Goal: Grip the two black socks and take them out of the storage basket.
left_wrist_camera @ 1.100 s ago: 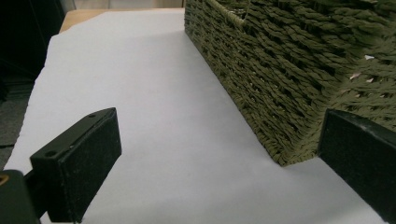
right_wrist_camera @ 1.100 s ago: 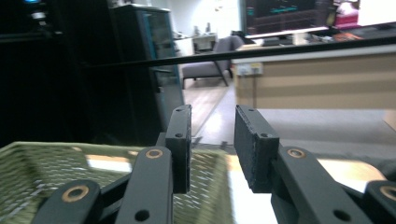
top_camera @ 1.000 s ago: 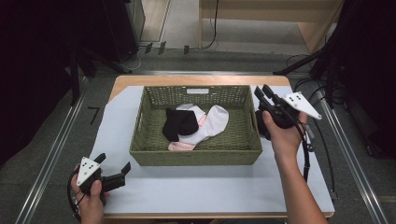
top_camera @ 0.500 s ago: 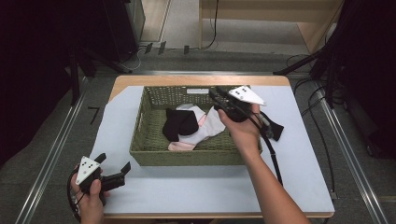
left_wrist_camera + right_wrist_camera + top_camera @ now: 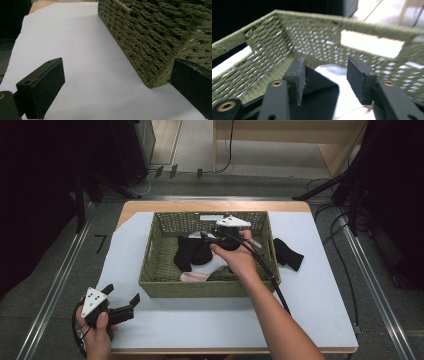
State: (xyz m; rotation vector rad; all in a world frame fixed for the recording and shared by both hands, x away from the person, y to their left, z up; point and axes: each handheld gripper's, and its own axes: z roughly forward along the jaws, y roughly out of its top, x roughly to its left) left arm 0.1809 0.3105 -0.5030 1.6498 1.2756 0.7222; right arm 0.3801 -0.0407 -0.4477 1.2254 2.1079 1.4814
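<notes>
A green woven basket (image 5: pixel 207 289) holds a black sock (image 5: pixel 190 252) and a white and pink sock (image 5: pixel 210 267). My right gripper (image 5: pixel 199 240) is down inside the basket just above them. Its jaws have just been opening and stand open, pressing on nothing. In the right gripper view the gripper (image 5: pixel 325 66) points at the basket's far wall (image 5: pixel 262 37), with the black sock (image 5: pixel 322 95) and white sock (image 5: pixel 347 100) below. Another black sock (image 5: pixel 288 254) lies on the table right of the basket. My left gripper (image 5: pixel 122 292) rests open at the front left, beside the basket corner (image 5: pixel 150 37).
A white sheet (image 5: pixel 320 310) covers the wooden table (image 5: pixel 200 206). A white label (image 5: pixel 210 217) sits on the basket's back wall. Dark stands and cables (image 5: pixel 350 205) surround the table on the floor.
My right hand has moved from right of the basket leftward and down into it, and its jaws have spread. A black sock now shows on the table right of the basket. Left hand unmoved.
</notes>
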